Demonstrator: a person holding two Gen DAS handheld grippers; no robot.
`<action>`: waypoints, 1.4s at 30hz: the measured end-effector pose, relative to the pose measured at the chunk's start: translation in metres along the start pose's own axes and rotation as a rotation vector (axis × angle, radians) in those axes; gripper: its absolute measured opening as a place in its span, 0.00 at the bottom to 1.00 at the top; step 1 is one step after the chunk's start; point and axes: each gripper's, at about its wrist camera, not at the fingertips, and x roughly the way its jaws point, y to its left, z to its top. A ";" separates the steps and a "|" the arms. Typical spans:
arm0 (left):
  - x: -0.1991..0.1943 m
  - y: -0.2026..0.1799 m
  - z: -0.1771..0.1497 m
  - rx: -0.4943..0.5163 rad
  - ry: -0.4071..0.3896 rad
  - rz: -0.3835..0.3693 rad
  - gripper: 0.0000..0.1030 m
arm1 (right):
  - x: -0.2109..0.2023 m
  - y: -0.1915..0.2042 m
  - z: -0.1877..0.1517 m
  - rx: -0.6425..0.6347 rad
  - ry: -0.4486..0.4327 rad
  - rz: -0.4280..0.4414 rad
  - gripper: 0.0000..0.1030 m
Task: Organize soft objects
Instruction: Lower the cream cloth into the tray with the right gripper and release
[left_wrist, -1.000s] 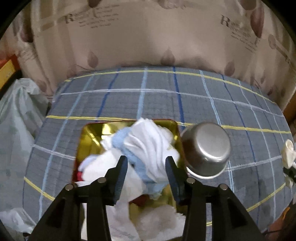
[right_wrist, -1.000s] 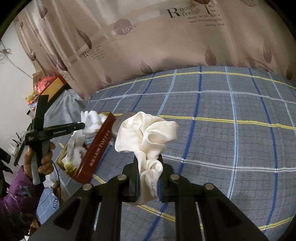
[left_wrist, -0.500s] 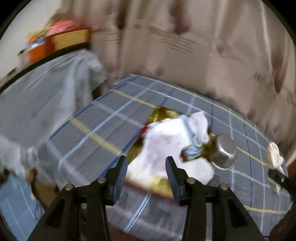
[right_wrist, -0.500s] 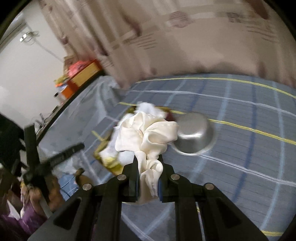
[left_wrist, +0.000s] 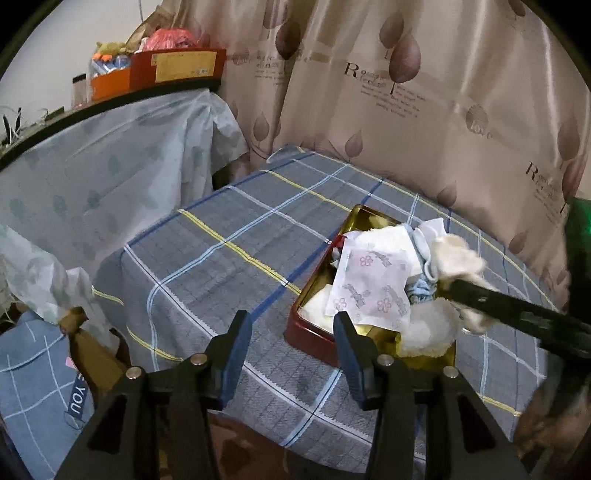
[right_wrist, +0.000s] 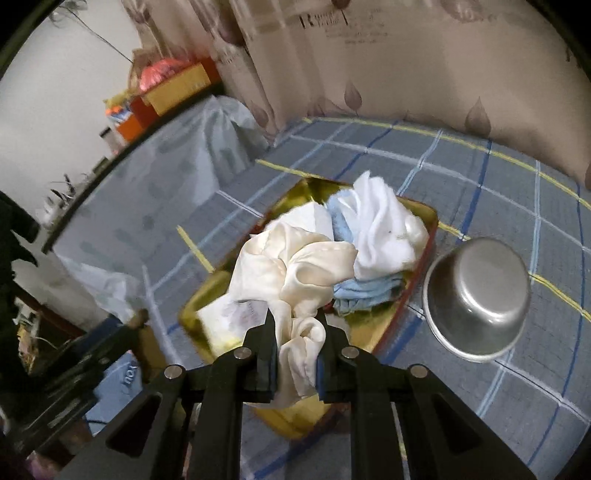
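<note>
**Satin bundle hangs over a tin already heaped with cloth**

Plaid cloth in grey, blue and yellow covers the table (left_wrist: 229, 266), the largest thing in view. On it lies the gold-lined tin (right_wrist: 207, 306), red on its outer wall, piled with white and pale blue cloths (right_wrist: 376, 236) and a flowered white packet (left_wrist: 373, 280). At the tin's three o'clock in the right wrist view an upturned steel bowl (right_wrist: 476, 299) sits just beside the rim.

Smallest is the cream satin cloth (right_wrist: 295, 269), clenched low in its folds by the right hand-held gripper (right_wrist: 297, 350) and hanging above the near half of the tin. It looks light, limp and slippery; its free folds billow above the pinch and would likely slump wherever they drop. A pinch through several gathered layers, as now, should hold better than one on a single smooth edge.

The left hand-held gripper (left_wrist: 291, 354) stands released at the tin's nine o'clock; its jaws have just been opening, with nothing between them. With the tin so full, the satin may slide off the heap.
</note>
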 end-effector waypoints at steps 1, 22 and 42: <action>0.001 0.002 0.000 -0.007 0.001 -0.005 0.46 | 0.005 -0.001 0.001 0.002 0.011 -0.006 0.15; 0.015 0.013 0.001 -0.060 0.077 -0.016 0.46 | 0.078 -0.007 0.037 0.011 0.088 -0.036 0.15; 0.009 -0.001 -0.001 0.013 0.042 0.003 0.46 | 0.016 0.003 0.015 0.011 0.030 -0.015 0.93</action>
